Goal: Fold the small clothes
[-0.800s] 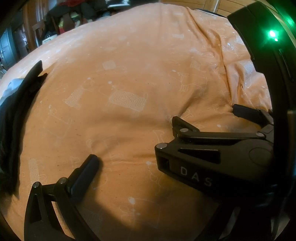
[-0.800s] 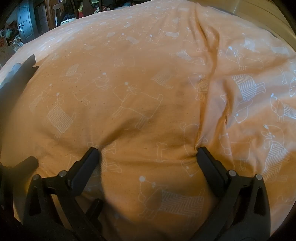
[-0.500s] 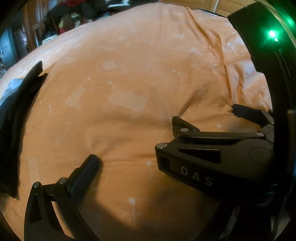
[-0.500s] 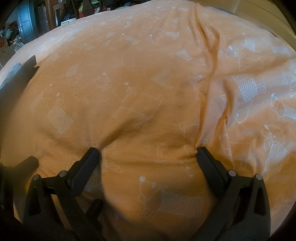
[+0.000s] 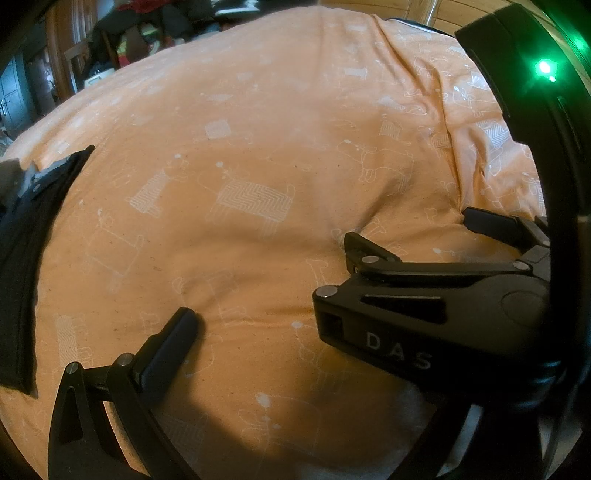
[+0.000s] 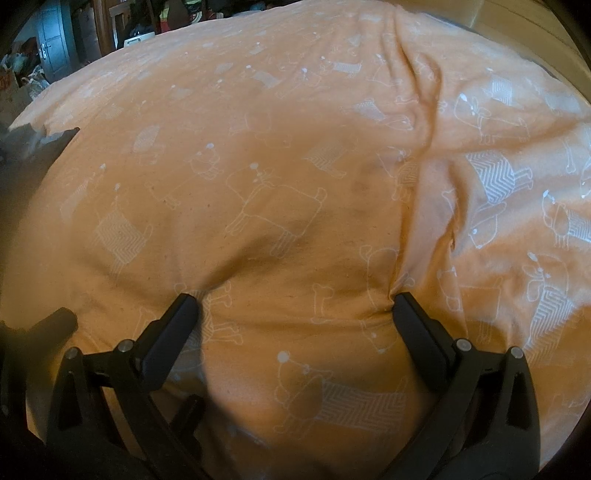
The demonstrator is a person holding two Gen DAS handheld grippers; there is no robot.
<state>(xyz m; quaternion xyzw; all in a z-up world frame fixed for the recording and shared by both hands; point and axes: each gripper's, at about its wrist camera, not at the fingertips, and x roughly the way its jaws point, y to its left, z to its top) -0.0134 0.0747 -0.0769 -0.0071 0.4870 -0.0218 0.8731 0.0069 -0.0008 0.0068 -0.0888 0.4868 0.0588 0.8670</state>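
Observation:
A dark garment (image 5: 26,258) lies along the left edge of the orange printed duvet (image 5: 258,129); in the right wrist view it shows only as a dark patch (image 6: 37,155) at the far left. My left gripper (image 5: 291,314) is open, with its left finger (image 5: 173,339) resting low on the duvet and its right finger hidden behind the right gripper's black body. My right gripper (image 6: 293,304) is open, both fingertips pressed into the duvet with nothing between them. In the left wrist view the right gripper (image 5: 410,229) sits close on the right.
A deep crease (image 6: 424,166) runs down the duvet on the right. Cluttered furniture (image 5: 140,26) and a dark door (image 6: 55,48) stand beyond the bed's far left edge. A wooden surface (image 6: 517,26) borders the far right.
Both grippers have stayed where they were. The dark garment at the left edge has shifted slightly.

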